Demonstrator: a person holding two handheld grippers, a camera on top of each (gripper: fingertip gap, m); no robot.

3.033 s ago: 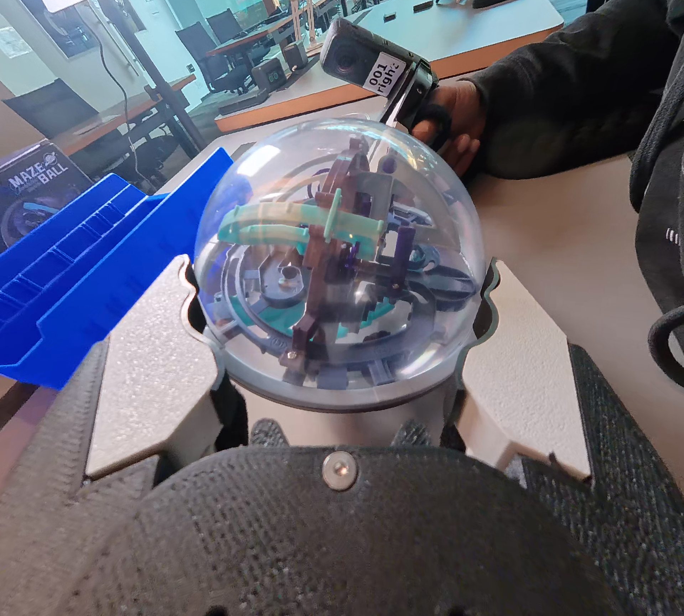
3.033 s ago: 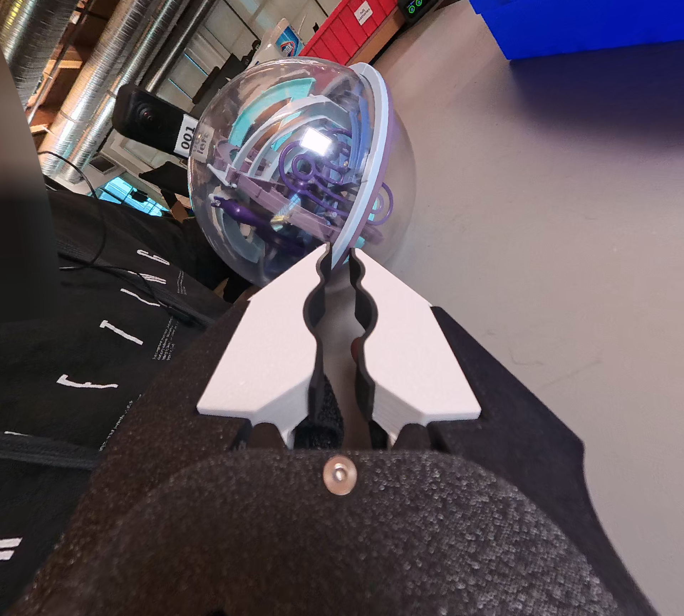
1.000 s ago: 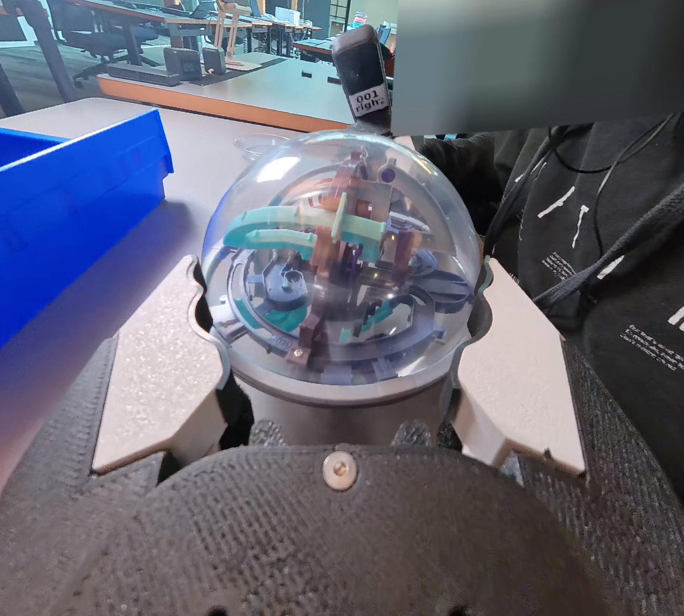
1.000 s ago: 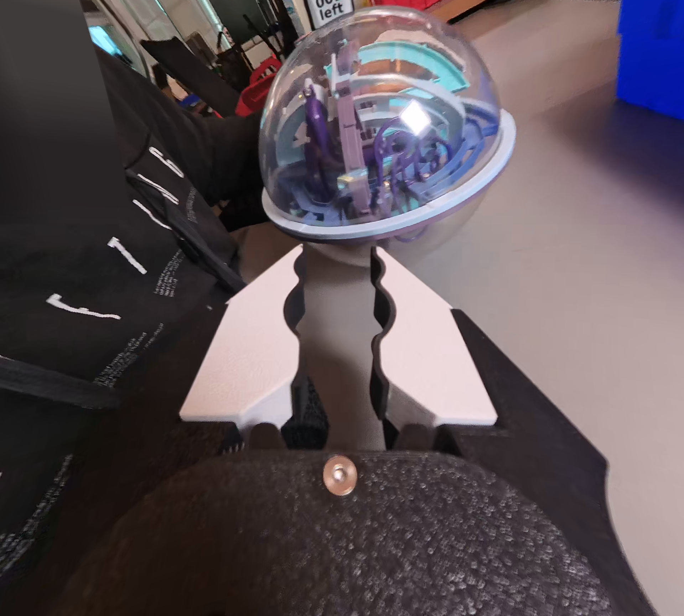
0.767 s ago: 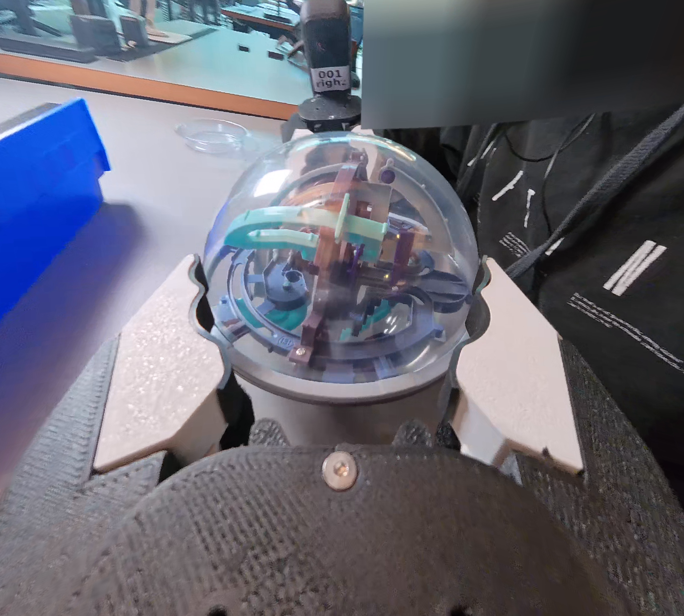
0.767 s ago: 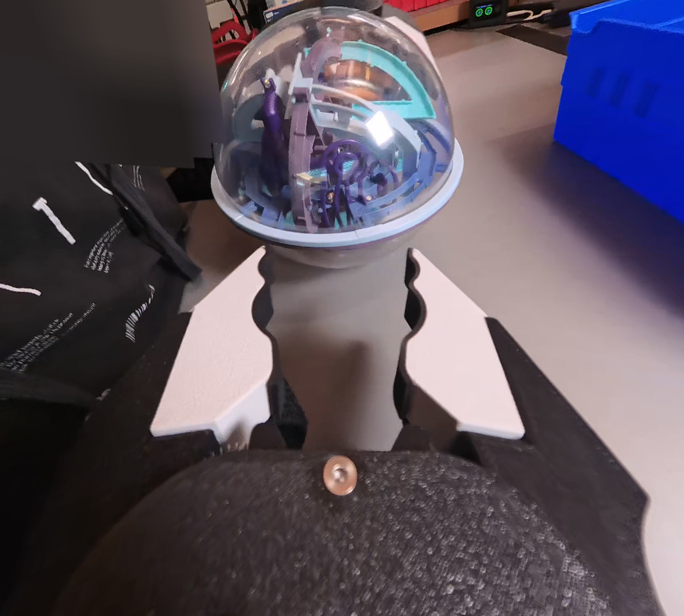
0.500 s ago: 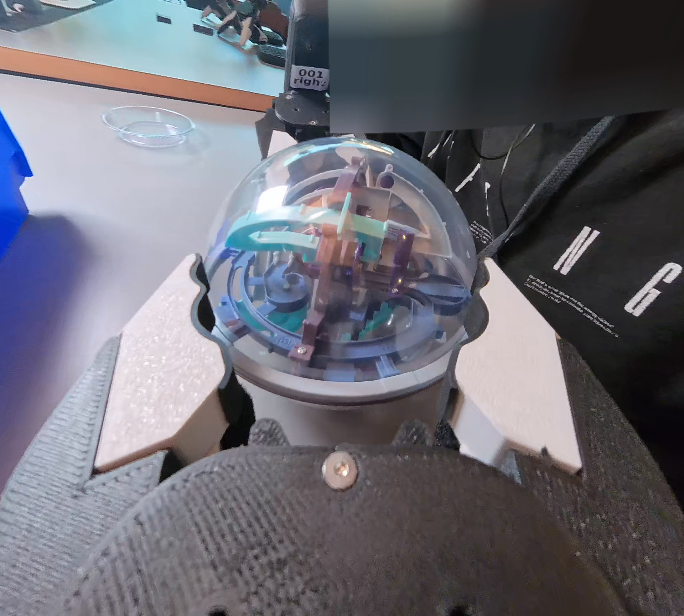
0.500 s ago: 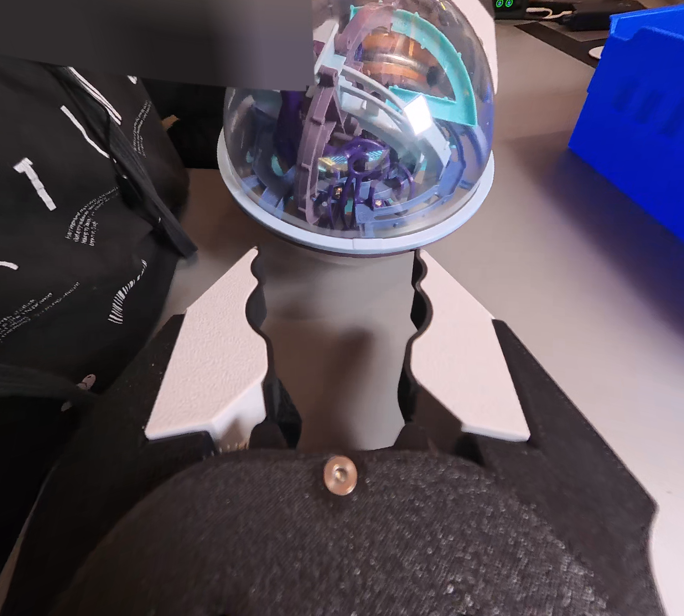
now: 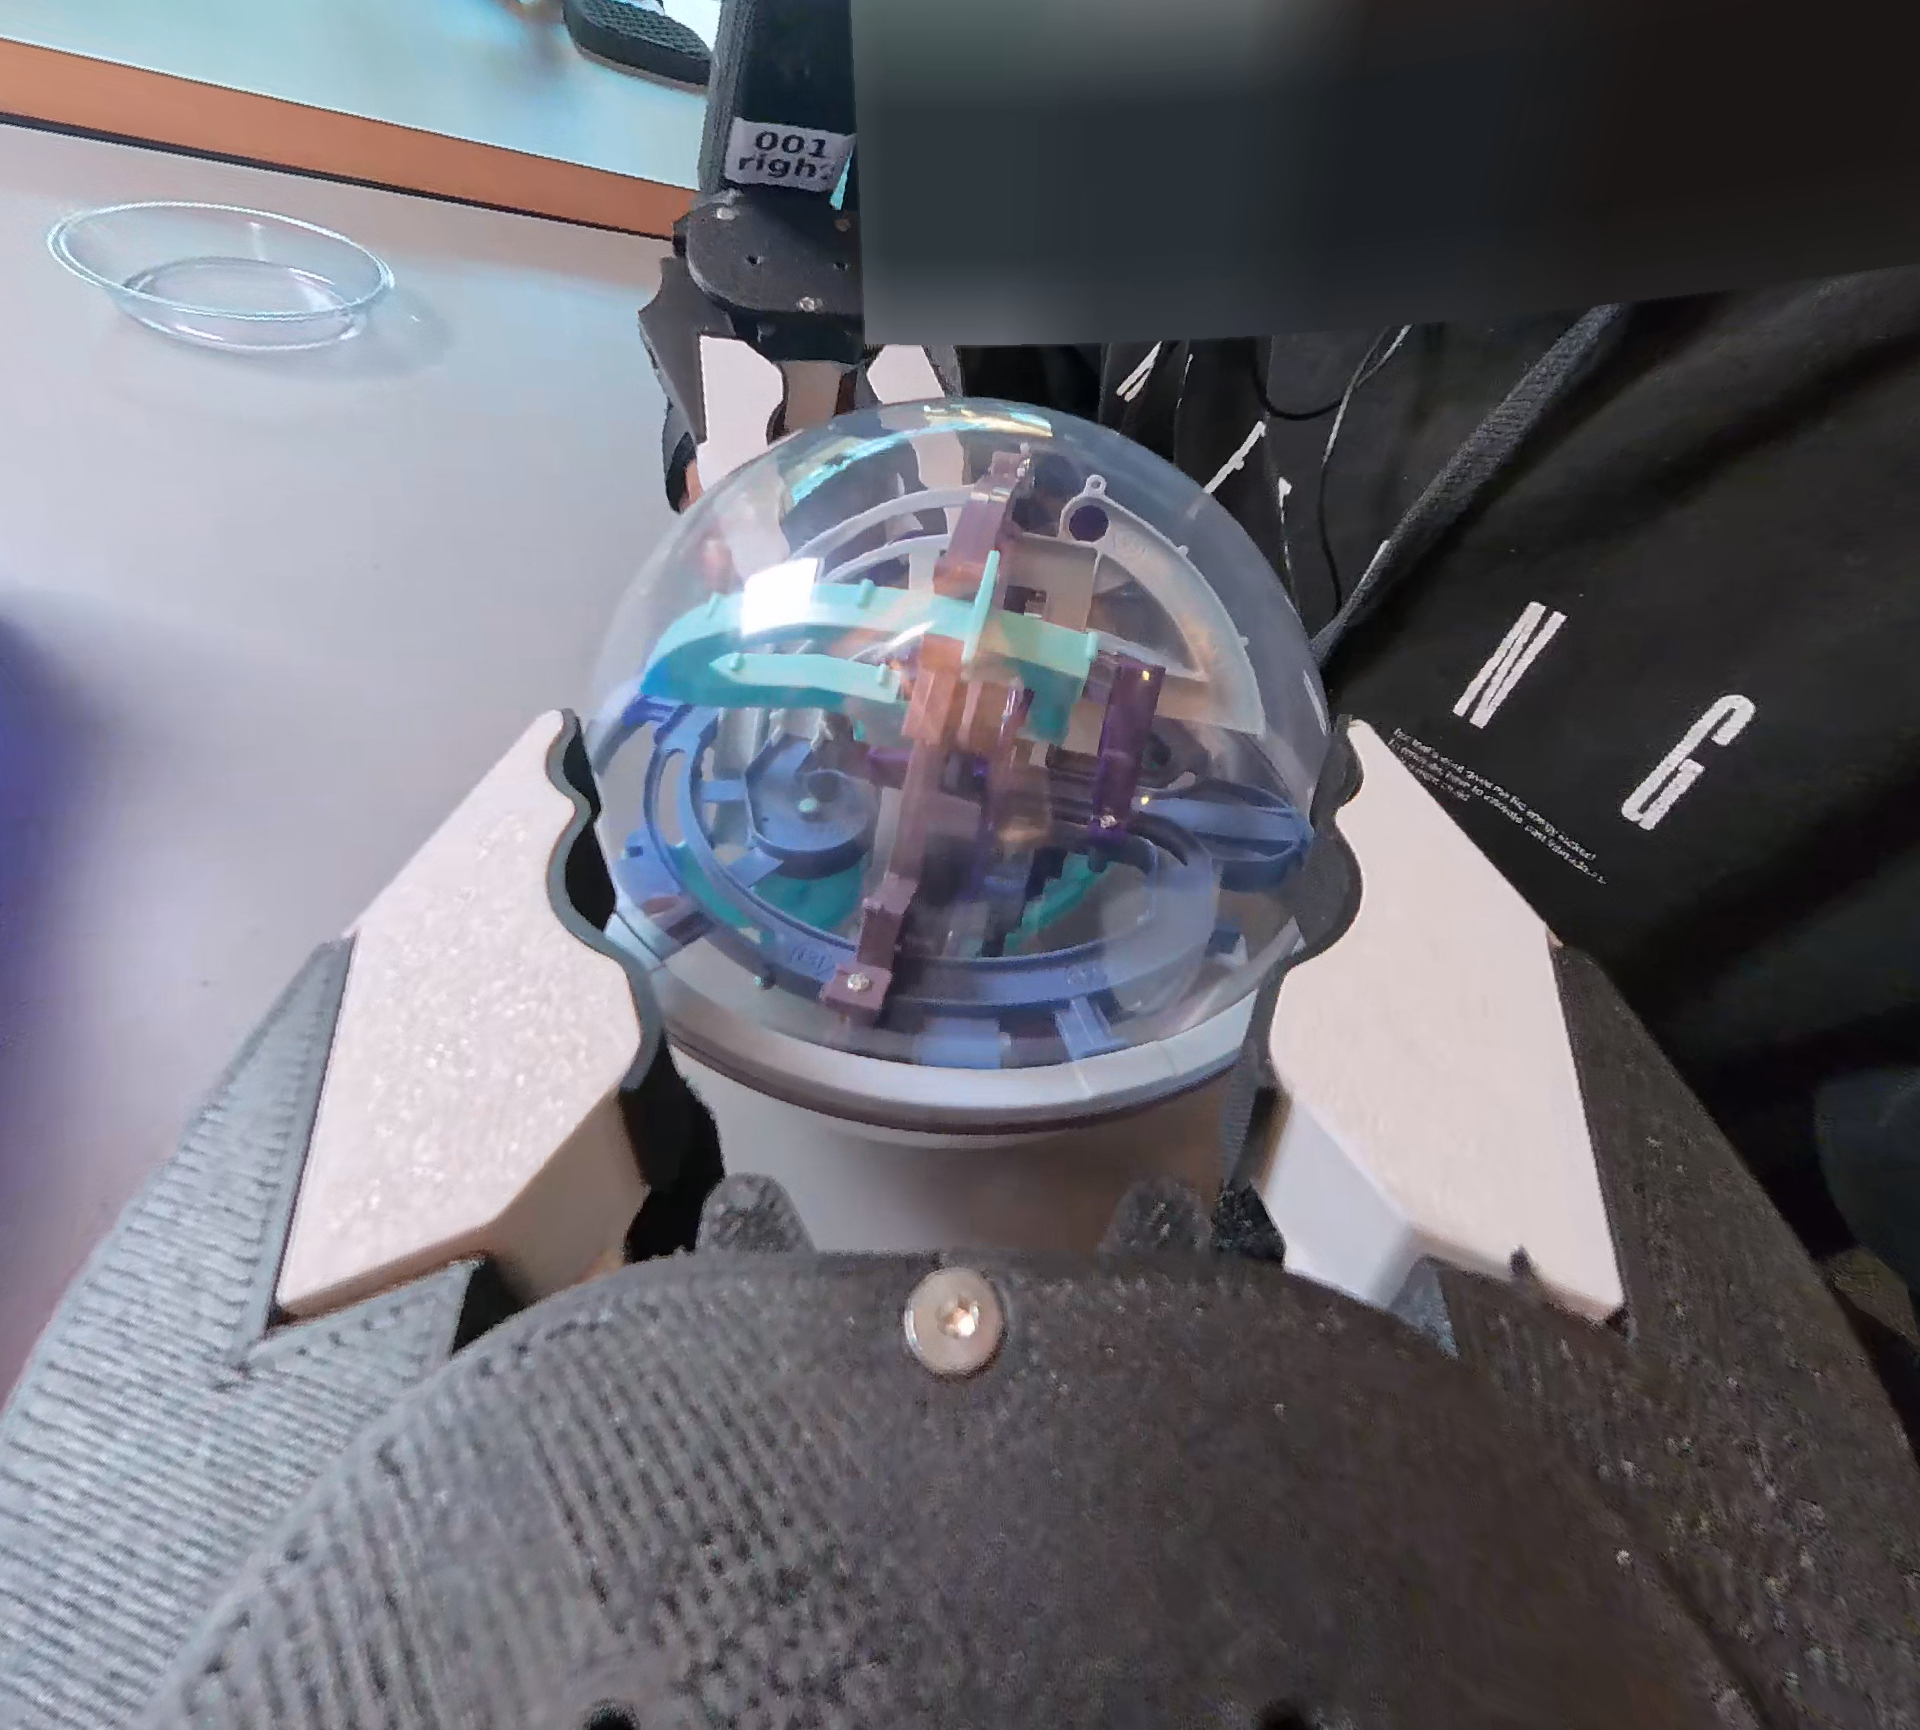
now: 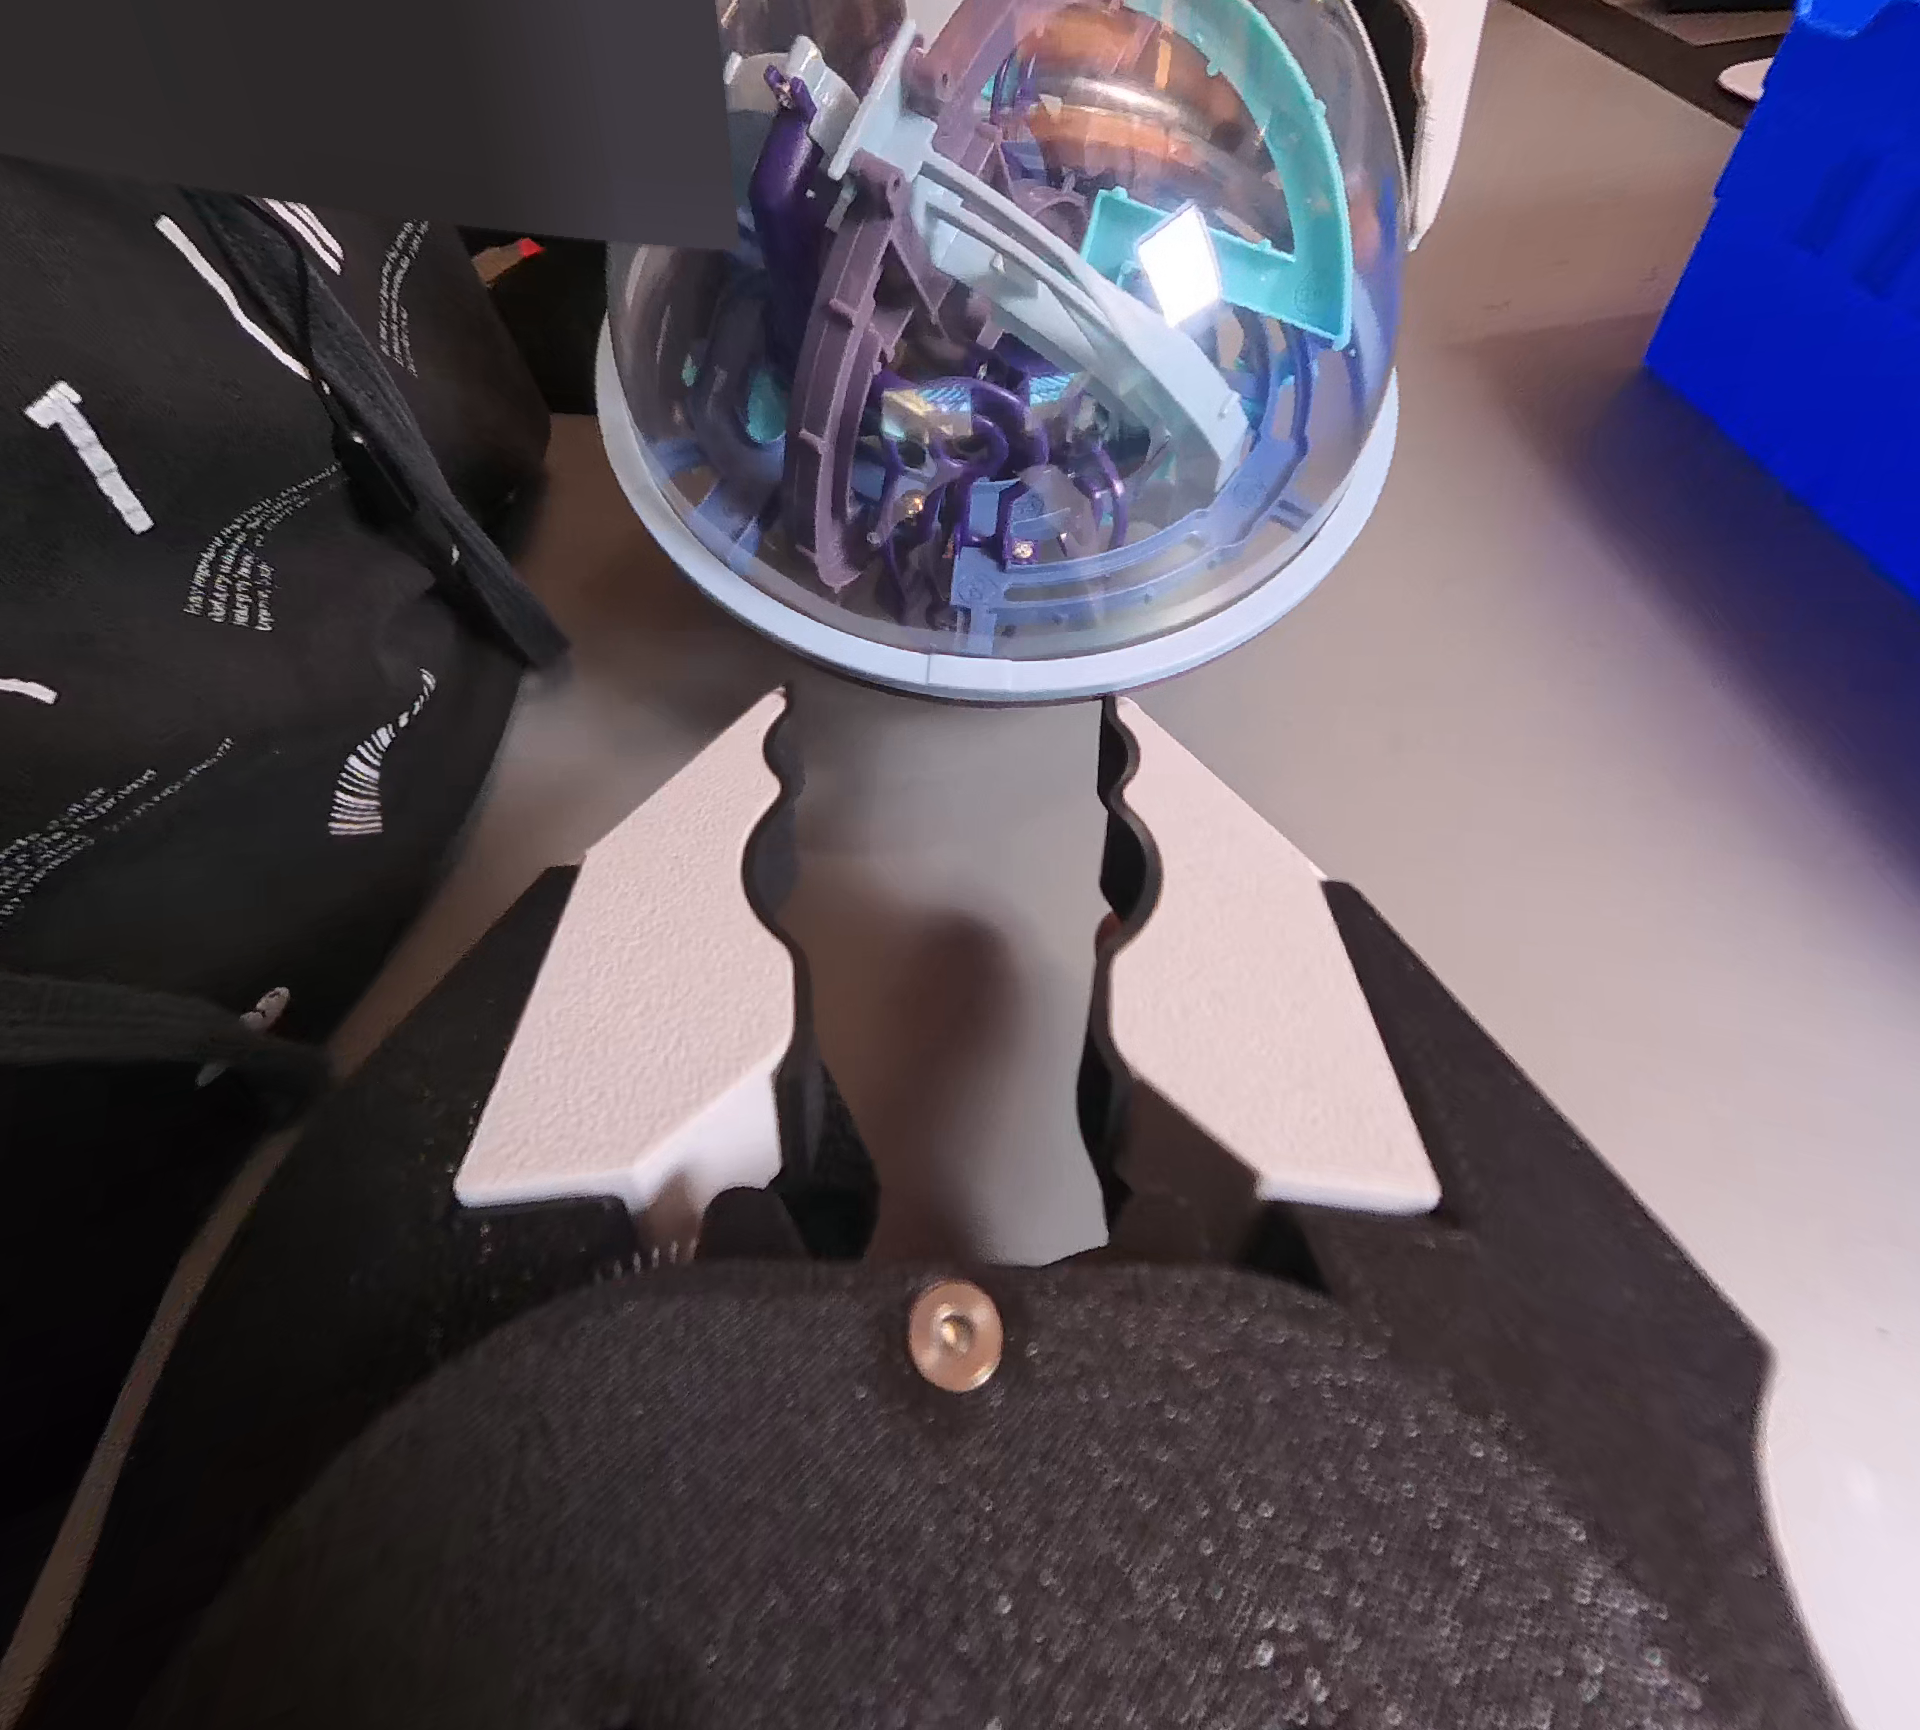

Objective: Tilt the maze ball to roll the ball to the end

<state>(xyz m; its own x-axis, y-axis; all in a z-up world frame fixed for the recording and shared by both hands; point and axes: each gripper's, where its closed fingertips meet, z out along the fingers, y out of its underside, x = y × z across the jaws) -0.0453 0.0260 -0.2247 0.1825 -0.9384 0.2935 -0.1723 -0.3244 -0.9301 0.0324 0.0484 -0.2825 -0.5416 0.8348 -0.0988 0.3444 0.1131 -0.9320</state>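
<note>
The maze ball [image 9: 956, 745] is a clear sphere with teal, purple and blue tracks inside and a pale ring round its middle. My left gripper [image 9: 956, 730] is shut on it, one white finger on each side, and holds it above the grey table with the dome up. In the right wrist view the maze ball [image 10: 997, 278] fills the upper middle. My right gripper [image 10: 945, 709] is open and empty, its fingertips just under the ring; I cannot tell if they touch it. It also shows behind the ball in the left wrist view [image 9: 779, 267]. I cannot pick out the small ball inside.
A clear plastic dish [image 9: 218, 278] lies on the table at the far left. A blue bin [image 10: 1818, 226] stands to the right of the ball. The person's black printed garment [image 9: 1558, 745] is close on one side, also in the right wrist view [image 10: 208, 537].
The ball turned from ring-on-edge to dome-up. My right gripper went from nearly shut to open and closed in under the ring. My left gripper swung right with the ball; the blue bin left its view.
</note>
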